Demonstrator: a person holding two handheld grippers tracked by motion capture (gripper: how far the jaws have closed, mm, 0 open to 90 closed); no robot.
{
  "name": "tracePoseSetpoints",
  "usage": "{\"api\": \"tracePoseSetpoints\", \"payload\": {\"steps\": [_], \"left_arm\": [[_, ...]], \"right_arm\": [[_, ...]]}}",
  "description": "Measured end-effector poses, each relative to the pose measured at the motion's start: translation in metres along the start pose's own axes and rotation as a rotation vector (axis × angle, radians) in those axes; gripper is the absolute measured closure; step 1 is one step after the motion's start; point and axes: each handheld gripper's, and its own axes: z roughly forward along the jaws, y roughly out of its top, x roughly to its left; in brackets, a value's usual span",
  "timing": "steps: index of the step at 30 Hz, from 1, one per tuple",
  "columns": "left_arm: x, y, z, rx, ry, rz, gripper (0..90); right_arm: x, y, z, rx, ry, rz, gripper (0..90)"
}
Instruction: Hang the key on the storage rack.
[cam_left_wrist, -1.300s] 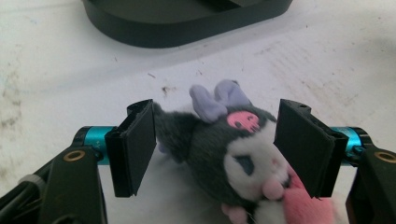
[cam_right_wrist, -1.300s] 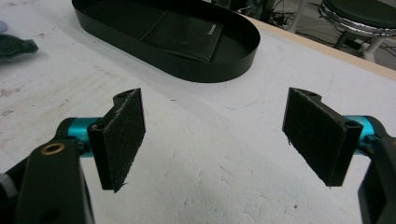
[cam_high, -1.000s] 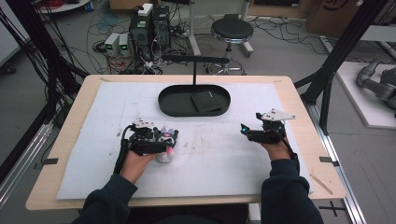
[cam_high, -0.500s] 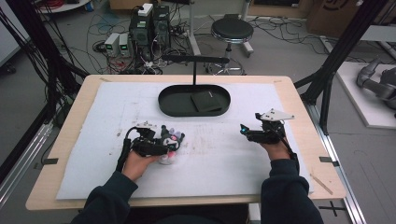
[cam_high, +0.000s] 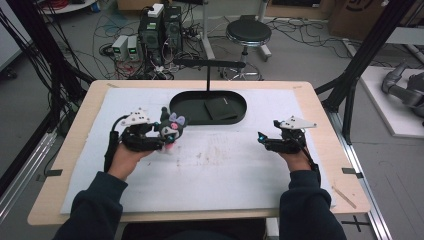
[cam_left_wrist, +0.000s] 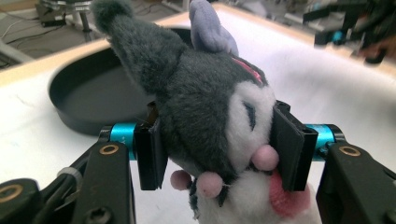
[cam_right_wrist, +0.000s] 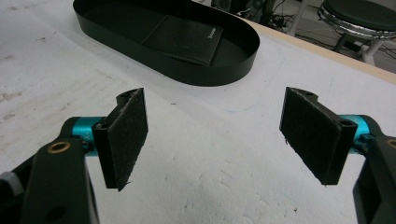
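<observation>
Cluttered lab floor behind, with cables, computer boxes and a round stool (cam_high: 248, 32); nearer, a wooden counter (cam_high: 320, 127) under a white mat (cam_high: 225, 170). At the far middle of the mat, a black oval tray (cam_high: 187, 107) holding a flat dark wallet (cam_high: 220, 108), with a thin post and crossbar rising behind it.

Step in hand, judged from the frames: lifting the plush toy (cam_high: 171, 131) off the mat toward the tray. Left claw (cam_high: 162, 137) clamped on the toy, jaws just now closing in on it; in the left gripper view, both pads pressed into the grey-and-white head (cam_left_wrist: 210, 116), pink paws dangling below, ears pointing up and away. Toy held clear of the mat, just short of the tray's near-left rim, upright but leaning a little.

Right claw (cam_high: 261, 140) released, hovering low over the right part of the mat, well apart from the toy; in the right gripper view, pads (cam_right_wrist: 123, 135) spread wide with nothing between, tray ahead.

Next move, most likely: carry forward and right over the rim, high enough for the dangling body to clear the wall, then lower beside the wallet before letting go. Soft head under the pads, so a firm squeeze is needed to avoid slipping. No evident job for the right claw yet.
</observation>
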Motion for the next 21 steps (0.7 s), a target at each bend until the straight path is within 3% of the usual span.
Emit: {"api": "tracePoseSetpoints", "payload": {"steps": [11,21], "left_arm": [[0.039,0.059,-0.007,-0.106,-0.051,-0.076,44.4],[0.059,0.095,0.009,-0.168,-0.072,-0.108,44.3]], "right_arm": [[-0.001,0.002,-0.001,-0.017,0.005,0.013,23.6],[-0.005,0.004,-0.004,-0.043,0.0,0.021,23.6]]}}
